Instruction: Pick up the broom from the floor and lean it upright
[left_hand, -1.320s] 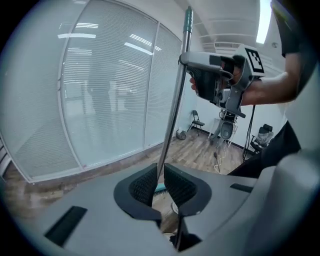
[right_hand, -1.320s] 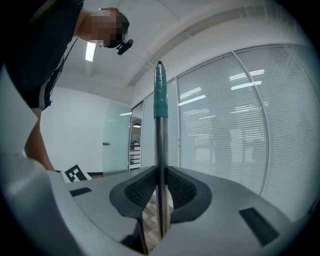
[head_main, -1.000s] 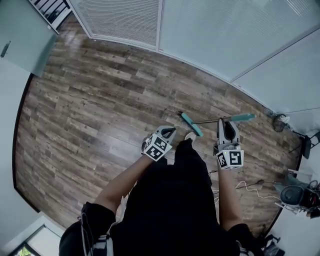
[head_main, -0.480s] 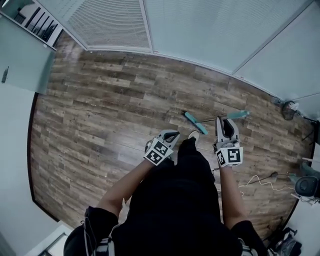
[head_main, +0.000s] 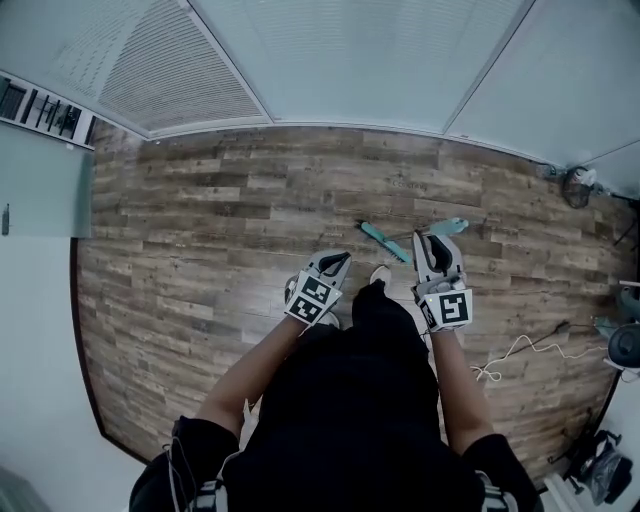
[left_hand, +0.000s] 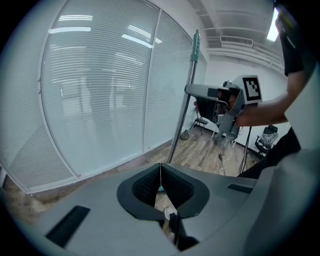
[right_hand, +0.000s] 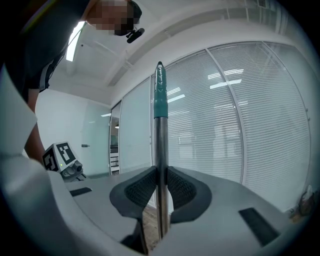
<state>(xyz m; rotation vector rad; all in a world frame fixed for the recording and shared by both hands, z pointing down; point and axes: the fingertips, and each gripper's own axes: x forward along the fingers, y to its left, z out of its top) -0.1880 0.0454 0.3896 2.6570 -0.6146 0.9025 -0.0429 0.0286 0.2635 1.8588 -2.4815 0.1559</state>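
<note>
While broom (right_hand: 160, 120) stands upright, right gripper (right_hand: 160, 176) clamped on its pole, left gripper (left_hand: 160, 175) closed.

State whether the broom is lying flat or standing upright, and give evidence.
Upright: the broom rises vertically from the right gripper, whose fingers clamp its pole, teal grip on top.

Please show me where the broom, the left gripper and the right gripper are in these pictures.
broom (right_hand: 160, 145), right gripper view, on the metal shaft above the jaws.
left gripper (left_hand: 160, 176), left gripper view, where its shut pads meet.
right gripper (head_main: 437, 243), head view, between its fingertips.
</note>
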